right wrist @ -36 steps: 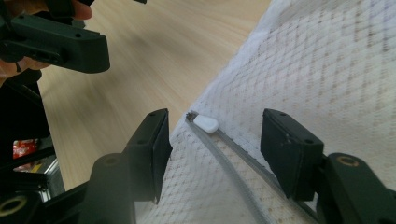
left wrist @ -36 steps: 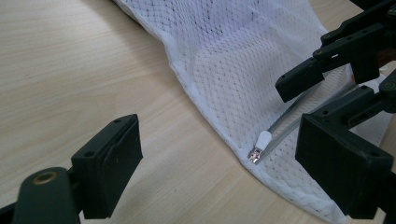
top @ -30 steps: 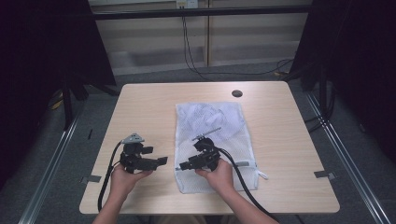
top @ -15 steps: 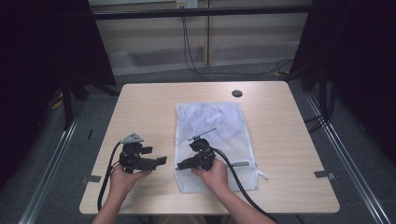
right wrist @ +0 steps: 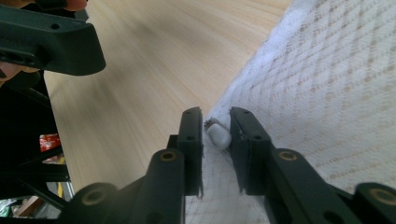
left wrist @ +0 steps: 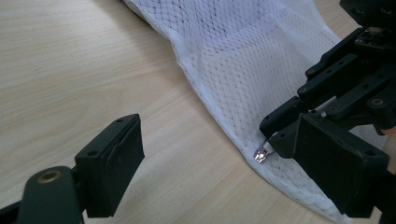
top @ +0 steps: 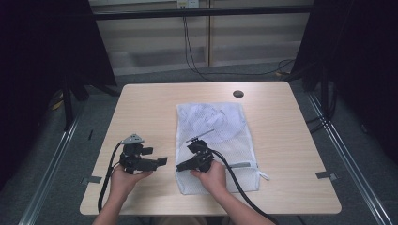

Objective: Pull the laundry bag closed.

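Mesh bag [top: 220, 140] lies flat on the table [top: 281, 140], a little right of table centre, long side running away from the person, near end close to the table's near edge; a dark round grommet [top: 238, 93] sits on the table beyond the bag's far right corner. Right gripper [top: 180, 167] is at the bag's near left edge, held by the right hand [top: 211, 173] that rests over the bag's near part, cable trailing off toward the near table edge. In the right gripper view its jaws have just been closing and stand nearly together with a small white zipper pull [right wrist: 218, 134] between them at the bag's edge; a narrow gap still shows on both sides of the pull, so the pads do not clearly press on it. In the left gripper view the same pull [left wrist: 261, 154] shows as a small white-and-metal tab at the bag's hem, right at the tips of the right gripper. Left gripper [top: 162, 161] sits on the bare table just left of the bag, held by the left hand [top: 123, 180], jaws wide apart with nothing between them, pointing toward the bag's left edge and the right gripper; the two grippers are near each other, not touching
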A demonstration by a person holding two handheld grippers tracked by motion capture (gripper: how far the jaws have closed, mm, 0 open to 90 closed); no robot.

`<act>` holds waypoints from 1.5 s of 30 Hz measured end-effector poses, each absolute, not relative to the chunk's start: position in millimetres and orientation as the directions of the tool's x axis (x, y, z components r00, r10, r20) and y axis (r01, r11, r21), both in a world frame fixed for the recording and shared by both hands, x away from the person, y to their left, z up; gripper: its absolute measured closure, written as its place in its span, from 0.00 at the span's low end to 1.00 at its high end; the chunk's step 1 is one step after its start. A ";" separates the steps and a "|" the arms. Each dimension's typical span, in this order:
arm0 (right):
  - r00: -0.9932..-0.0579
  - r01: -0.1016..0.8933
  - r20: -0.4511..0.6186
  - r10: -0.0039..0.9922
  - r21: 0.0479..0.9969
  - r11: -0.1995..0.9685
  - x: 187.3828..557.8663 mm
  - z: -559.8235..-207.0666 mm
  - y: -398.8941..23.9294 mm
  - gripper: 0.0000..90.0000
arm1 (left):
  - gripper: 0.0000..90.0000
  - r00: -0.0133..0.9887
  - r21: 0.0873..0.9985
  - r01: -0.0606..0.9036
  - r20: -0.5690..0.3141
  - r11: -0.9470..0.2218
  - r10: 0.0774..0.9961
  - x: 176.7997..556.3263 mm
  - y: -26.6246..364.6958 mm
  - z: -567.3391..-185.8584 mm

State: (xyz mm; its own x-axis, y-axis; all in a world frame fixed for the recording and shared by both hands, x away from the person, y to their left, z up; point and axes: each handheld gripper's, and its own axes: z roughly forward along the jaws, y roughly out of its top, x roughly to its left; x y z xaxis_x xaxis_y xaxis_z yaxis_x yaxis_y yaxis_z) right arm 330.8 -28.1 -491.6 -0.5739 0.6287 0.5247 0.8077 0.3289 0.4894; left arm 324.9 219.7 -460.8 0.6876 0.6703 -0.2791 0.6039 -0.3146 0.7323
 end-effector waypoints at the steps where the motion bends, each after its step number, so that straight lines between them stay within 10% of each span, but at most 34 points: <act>1: -0.566 0.814 0.530 0.632 0.480 0.326 330.5 -491.1 -27.2 0.85 | 0.18 0.686 0.733 0.604 -0.279 -0.312 0.672 324.8 219.6 -460.8; 45: -0.566 0.806 0.555 0.609 0.527 0.270 334.5 -459.4 -40.8 0.97 | 0.30 0.712 0.660 0.664 -0.417 -0.350 0.566 318.0 193.6 -477.4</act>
